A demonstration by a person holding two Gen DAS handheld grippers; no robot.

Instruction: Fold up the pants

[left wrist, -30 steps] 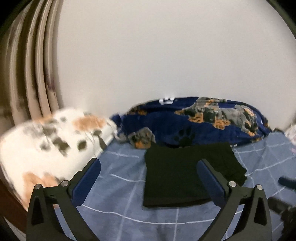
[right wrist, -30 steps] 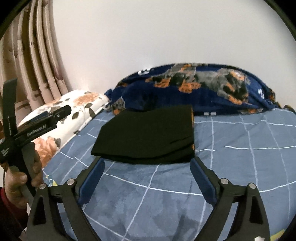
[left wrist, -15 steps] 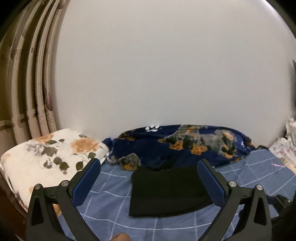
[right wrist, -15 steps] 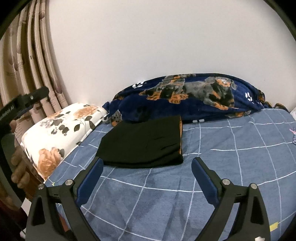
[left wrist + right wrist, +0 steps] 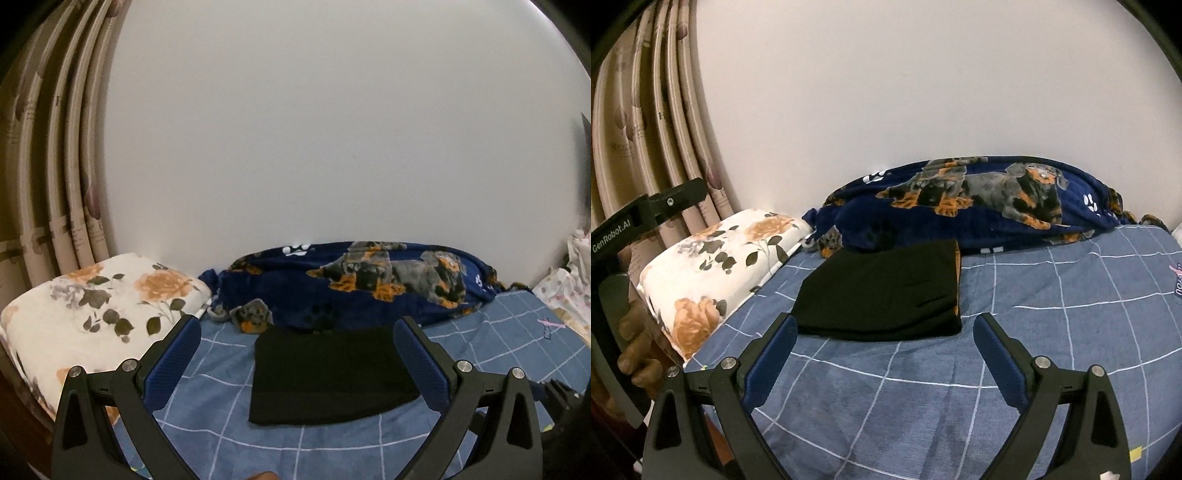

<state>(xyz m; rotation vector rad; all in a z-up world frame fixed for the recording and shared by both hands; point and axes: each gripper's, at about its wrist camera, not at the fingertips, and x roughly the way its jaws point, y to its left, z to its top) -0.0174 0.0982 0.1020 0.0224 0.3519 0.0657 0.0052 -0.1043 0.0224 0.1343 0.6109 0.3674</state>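
The black pants [image 5: 325,373] lie folded into a flat rectangle on the blue checked bed sheet [image 5: 221,373], just in front of the dog-print blanket. They also show in the right wrist view [image 5: 886,291]. My left gripper [image 5: 297,328] is open and empty, held back from the pants and above the sheet. My right gripper [image 5: 884,326] is open and empty, its fingertips short of the near edge of the pants. The body of the left gripper [image 5: 635,221], held in a hand, shows at the left of the right wrist view.
A navy dog-print blanket [image 5: 369,284] lies bunched along the white wall behind the pants. A floral pillow [image 5: 96,306] lies at the left, with curtains [image 5: 55,147] behind it. Pale printed cloth [image 5: 569,288] lies at the far right.
Both grippers have drawn back and tilted up from the folded pants, so the pants look smaller and lower. The pants have not moved. Both grippers stay open.
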